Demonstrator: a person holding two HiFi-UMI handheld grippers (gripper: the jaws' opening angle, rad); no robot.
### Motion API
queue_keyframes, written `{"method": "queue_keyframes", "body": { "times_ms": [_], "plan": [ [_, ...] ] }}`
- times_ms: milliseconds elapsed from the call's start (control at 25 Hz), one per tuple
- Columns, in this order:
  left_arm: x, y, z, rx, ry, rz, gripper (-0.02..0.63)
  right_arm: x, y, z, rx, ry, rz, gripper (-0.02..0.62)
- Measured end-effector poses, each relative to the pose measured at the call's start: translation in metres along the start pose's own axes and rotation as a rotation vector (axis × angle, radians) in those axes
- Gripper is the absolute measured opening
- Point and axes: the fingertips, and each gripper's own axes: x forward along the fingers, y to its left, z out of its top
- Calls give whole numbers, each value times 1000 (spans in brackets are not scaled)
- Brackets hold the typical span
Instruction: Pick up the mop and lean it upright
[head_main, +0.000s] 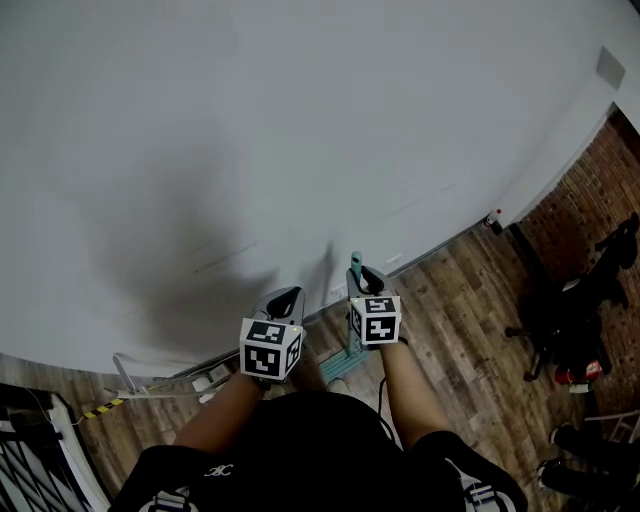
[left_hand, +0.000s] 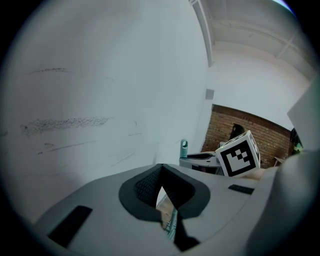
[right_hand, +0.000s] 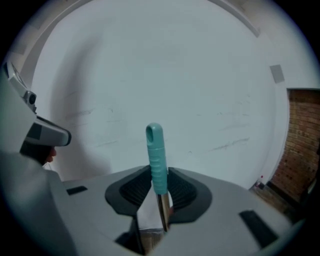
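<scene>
While the person stands close to a white wall (head_main: 300, 120), the right gripper (head_main: 368, 275) is clamped on the mop handle (right_hand: 155, 150). Its two dark pads press on the lower end of the teal ribbed grip from either side. The bare metal shaft runs down out of the jaws toward 6 o'clock. The handle stands nearly upright, and its looped teal tip rises above the jaws toward 12 o'clock, in front of the wall. Whether the tip touches the wall cannot be told. In the head view the teal mop head (head_main: 348, 352) sits low on the wooden floor (head_main: 470, 330), at 6 o'clock from the right gripper and near the foot of the wall. The left gripper (head_main: 283, 300) hangs just beside the right one, at its 9 o'clock, apart from the mop. Its jaw tips are drawn together with nothing caught between them. Each gripper carries a marker cube (head_main: 377, 320) facing up at the head camera. A brick wall (head_main: 590, 190) stands at 3 o'clock, with dark gear (head_main: 570, 310) on the floor in front of it.
</scene>
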Motion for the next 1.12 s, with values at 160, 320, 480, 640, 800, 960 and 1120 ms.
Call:
{"method": "queue_keyframes", "body": {
  "times_ms": [160, 320, 480, 640, 800, 960, 1120],
  "plan": [
    [-10, 19, -1, -30, -9, 66, -3, 29, 10, 5, -21, 16, 38, 112],
    [-22, 36, -4, -57, -18, 130, -3, 60, 15, 9, -32, 48, 66, 112],
    [-35, 49, -9, -80, -25, 183, -3, 79, 17, 14, -44, 56, 81, 115],
    [-40, 60, -15, -106, -23, 214, -3, 81, 19, 7, -49, 53, 81, 114],
    [-38, 58, -15, -113, -23, 210, -3, 82, 17, 6, -56, 63, 79, 114],
    [-34, 52, -12, -106, -31, 191, -3, 86, 20, 7, -57, 81, 100, 117],
    [-33, 44, -6, -100, -43, 162, -3, 83, 27, 8, -90, 65, 147, 298]
  ]
}}
